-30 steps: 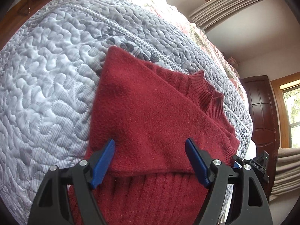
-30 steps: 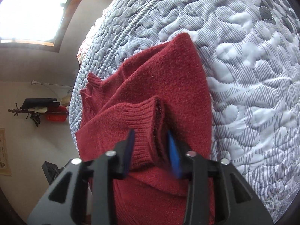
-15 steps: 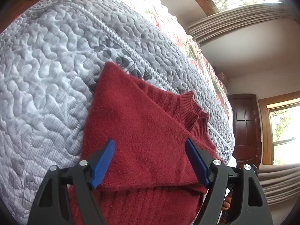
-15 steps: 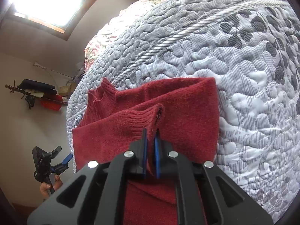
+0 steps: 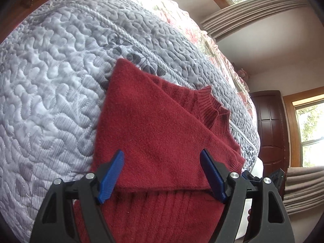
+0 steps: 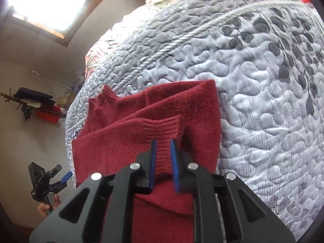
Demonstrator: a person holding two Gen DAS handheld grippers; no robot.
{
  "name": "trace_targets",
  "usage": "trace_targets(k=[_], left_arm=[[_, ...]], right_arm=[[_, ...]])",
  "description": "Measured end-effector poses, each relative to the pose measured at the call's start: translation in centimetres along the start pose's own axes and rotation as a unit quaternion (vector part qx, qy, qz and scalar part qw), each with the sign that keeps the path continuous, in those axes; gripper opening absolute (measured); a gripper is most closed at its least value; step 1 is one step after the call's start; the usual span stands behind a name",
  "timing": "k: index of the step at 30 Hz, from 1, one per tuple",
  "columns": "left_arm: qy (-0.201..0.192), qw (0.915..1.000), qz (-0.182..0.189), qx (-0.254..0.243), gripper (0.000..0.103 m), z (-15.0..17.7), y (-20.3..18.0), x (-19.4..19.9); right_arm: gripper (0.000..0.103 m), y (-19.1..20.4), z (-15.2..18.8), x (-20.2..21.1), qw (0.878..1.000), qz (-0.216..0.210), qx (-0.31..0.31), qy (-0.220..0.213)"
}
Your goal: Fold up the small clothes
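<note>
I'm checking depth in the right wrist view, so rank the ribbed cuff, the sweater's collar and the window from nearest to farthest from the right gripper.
From the right gripper:
1. Ribbed cuff, between the fingers, dead ahead.
2. Collar, farther up the sweater, ahead and left.
3. Window, across the room, upper left.

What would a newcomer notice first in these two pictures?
First, the dark red sweater, partly folded on the grey quilt, with its ribbed collar at the far side. Next, the right gripper, whose blue jaws stand narrowly apart around the ribbed cuff of a sleeve laid across the sweater. The left gripper is above the near fold, jaws wide open.
</note>
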State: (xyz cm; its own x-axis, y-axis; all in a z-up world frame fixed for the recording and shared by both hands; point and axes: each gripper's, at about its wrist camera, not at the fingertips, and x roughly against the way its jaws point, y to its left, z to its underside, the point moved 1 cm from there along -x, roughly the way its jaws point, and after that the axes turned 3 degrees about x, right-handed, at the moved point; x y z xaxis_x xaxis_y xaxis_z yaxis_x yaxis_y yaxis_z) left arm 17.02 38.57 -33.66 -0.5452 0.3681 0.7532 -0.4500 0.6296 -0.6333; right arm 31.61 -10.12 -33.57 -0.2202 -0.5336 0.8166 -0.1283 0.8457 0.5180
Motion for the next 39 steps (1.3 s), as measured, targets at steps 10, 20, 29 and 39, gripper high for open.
trace_targets(k=[10,20,29,39], left_arm=[[0.041,0.9982,-0.043,-0.009,0.079,1.3,2.2,-2.9],[0.015,0.9989,-0.045,0.001,0.085,5.1,2.5,3.9],[0.100,0.9881,-0.117,0.004,0.085,16.4,11.3,9.8],[0.181,0.9749,-0.125,0.037,0.085,24.4,17.5,9.0]], right_arm=[[0.000,-1.7,1.9,-3.9,0.999,0.015,-0.009,0.049],[0.034,-1.6,5.0,2.3,0.998,-0.021,-0.037,0.048],[0.055,-7.5,20.5,8.1,0.986,0.013,-0.098,0.133],[0.065,-10.7,32.1,9.0,0.972,-0.006,-0.151,0.180]])
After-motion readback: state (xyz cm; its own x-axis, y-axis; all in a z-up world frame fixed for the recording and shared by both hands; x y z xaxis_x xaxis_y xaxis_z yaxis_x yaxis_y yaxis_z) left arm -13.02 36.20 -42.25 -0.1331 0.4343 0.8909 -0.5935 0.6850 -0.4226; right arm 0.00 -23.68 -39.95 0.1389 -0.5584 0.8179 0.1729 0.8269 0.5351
